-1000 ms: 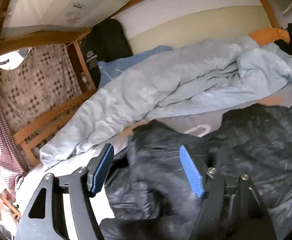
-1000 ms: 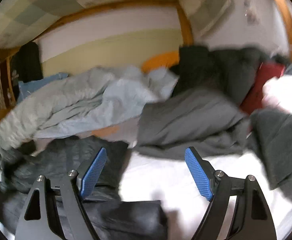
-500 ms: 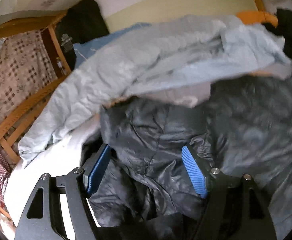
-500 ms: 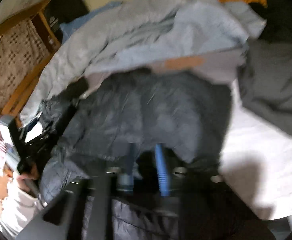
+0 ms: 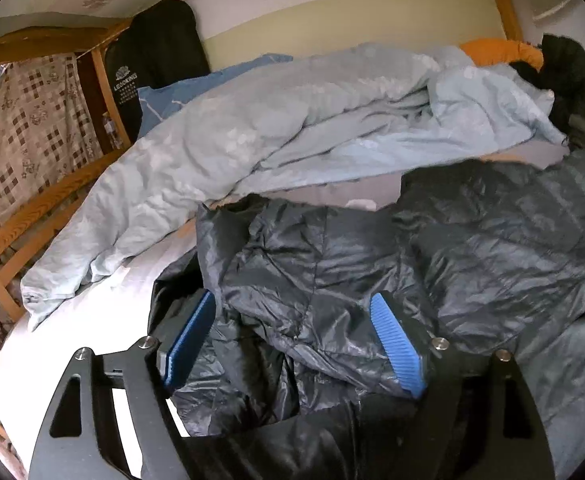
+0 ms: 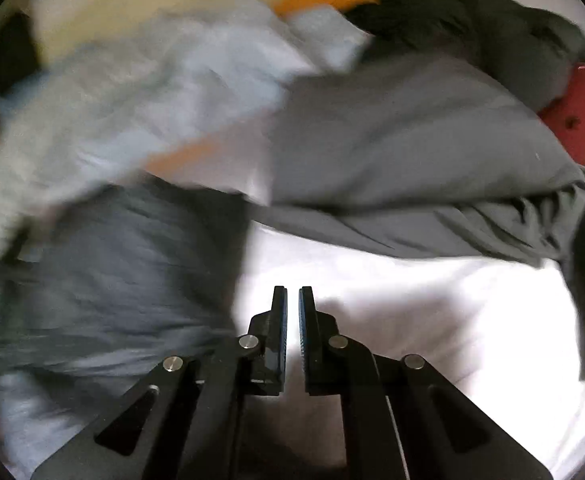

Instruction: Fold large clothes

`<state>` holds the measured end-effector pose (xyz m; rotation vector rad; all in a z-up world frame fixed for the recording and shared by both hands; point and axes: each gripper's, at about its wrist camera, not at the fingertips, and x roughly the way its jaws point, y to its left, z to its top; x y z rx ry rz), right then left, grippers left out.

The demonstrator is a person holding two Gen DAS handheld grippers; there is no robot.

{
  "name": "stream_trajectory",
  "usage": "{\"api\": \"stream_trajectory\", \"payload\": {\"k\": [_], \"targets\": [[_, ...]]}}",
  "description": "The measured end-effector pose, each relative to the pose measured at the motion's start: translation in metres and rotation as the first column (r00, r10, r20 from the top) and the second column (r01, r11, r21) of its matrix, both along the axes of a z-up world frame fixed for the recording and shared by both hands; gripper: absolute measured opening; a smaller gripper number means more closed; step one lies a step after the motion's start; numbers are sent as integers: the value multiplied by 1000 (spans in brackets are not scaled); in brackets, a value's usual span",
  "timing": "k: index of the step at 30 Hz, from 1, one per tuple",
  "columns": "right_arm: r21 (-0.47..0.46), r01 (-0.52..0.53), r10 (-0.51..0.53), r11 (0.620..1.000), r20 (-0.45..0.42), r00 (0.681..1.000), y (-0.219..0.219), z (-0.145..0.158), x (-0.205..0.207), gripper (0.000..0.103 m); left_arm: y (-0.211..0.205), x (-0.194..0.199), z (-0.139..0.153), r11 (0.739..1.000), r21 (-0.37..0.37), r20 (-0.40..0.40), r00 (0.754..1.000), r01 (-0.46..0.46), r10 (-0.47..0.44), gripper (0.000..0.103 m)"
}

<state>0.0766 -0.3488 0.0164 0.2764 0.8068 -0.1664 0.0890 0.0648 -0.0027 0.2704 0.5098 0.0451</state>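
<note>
Left gripper [image 5: 292,340], jaws just widened, straddled a crumpled fold of the dark puffer jacket [image 5: 472,248] on the bed; right gripper [image 6: 292,300] sat closed, empty; better to bite seam, not loose fabric.

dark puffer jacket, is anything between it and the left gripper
Nothing visible. The left gripper is open, its jaws having just widened, with a crumpled fold of the dark puffer jacket already between its fingers. The light blue duvet lies behind the jacket, out of the way.
</note>
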Motion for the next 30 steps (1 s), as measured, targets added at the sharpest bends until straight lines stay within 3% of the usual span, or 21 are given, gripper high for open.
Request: {"api": "stream_trajectory", "payload": {"k": [1, 3, 6, 9, 11, 16, 18, 23, 26, 27, 30], "targets": [[54, -80, 79, 995, 32, 996, 4, 8, -7, 6, 1, -2, 3, 1000, -7, 11, 1000, 0, 0, 80], [184, -309, 294, 933, 107, 950, 29, 22, -18, 6, 2, -5, 7, 1000, -14, 26, 1000, -2, 3, 80], [187, -421, 418, 888, 58, 907, 70, 13, -17, 6, 3, -7, 9, 1000, -18, 33, 999, -10, 11, 81], [106, -344, 358, 933, -174, 917, 94, -31, -7, 6, -1, -5, 1, 1000, -9, 3, 1000, 12, -12, 81], [98, -294, 308, 951, -197, 931, 90, -50, -4, 3, -4, -4, -3, 1000, 4, -6, 1000, 8, -8, 81], [-75, -117, 100, 990, -193, 976, 51, -46, 0, 1, -3, -4, -2, 1000, -2, 1, 1000, 13, -13, 81], [-14, -66, 62, 998, -206, 977, 25, -44, -1, 1, -1, -3, -4, 1000, -8, -7, 1000, 14, -14, 81], [-82, 45, -54, 996, -101, 993, 1, -12, -23, 1, 3, 1, -9, 1000, -22, -34, 999, 16, -16, 82], [-25, 53, -52, 998, 17, 998, -7, 9, -39, 7, 3, 1, -10, 996, -60, -46, 996, 70, -72, 89], [-11, 43, -42, 999, 47, 998, -10, 15, -43, 9, 2, 0, -12, 993, -72, -50, 994, 96, -100, 95], [-8, 25, -24, 1000, 77, 997, -9, 16, -50, 13, -6, 0, -22, 993, -41, -52, 992, 113, -115, 98]]}}
